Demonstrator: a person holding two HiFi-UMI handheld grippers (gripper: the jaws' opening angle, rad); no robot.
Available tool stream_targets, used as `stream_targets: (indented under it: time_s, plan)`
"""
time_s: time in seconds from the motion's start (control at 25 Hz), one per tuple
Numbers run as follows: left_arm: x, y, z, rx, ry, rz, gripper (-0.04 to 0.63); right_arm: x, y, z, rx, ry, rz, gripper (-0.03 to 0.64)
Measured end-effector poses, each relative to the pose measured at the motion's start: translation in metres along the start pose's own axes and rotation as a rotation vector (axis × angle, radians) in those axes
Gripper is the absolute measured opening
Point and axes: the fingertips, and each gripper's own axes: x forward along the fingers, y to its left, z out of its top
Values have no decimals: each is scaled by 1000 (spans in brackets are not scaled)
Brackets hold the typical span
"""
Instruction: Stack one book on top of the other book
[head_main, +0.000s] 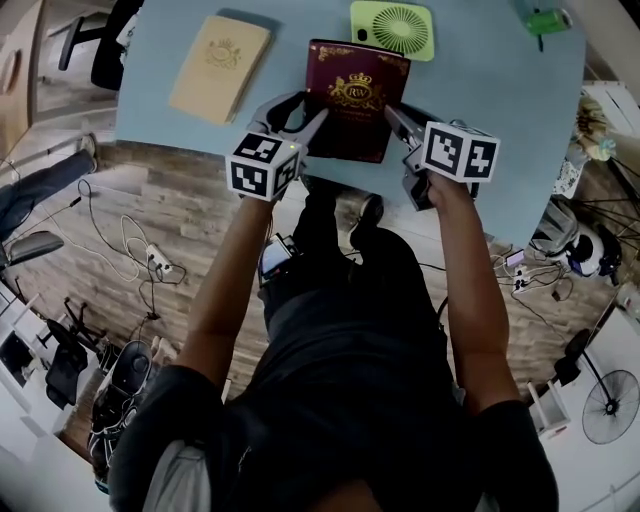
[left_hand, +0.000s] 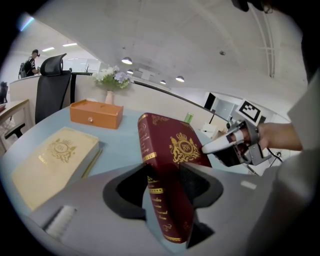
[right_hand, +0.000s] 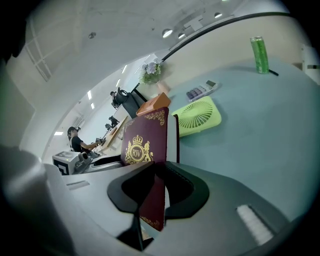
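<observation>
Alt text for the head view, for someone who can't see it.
The left gripper and right gripper grip a red book at the near edge of a blue table. A tan book lies to its left, a green fan beyond.

left gripper (head_main: 306, 112), right gripper (head_main: 396, 114) both clamp red book (head_main: 356, 90).

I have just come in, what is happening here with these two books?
A person holds a gripper in each hand. The left gripper and the right gripper are both shut on the maroon book, one at each side, at the near edge of the blue table. The beige book lies flat to its left, apart. The books are not yet stacked.
</observation>
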Motion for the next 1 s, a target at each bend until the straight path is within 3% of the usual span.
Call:
stream_targets:
  time_s: [0.52, 1.0]
  plan:
    - [-60, 65, 12, 22, -45, 74, 250, 45, 76, 13, -57, 26, 30, 61]
    - [-107, 166, 19, -5, -66, 126, 250, 131, 150, 29, -78, 73, 42, 61]
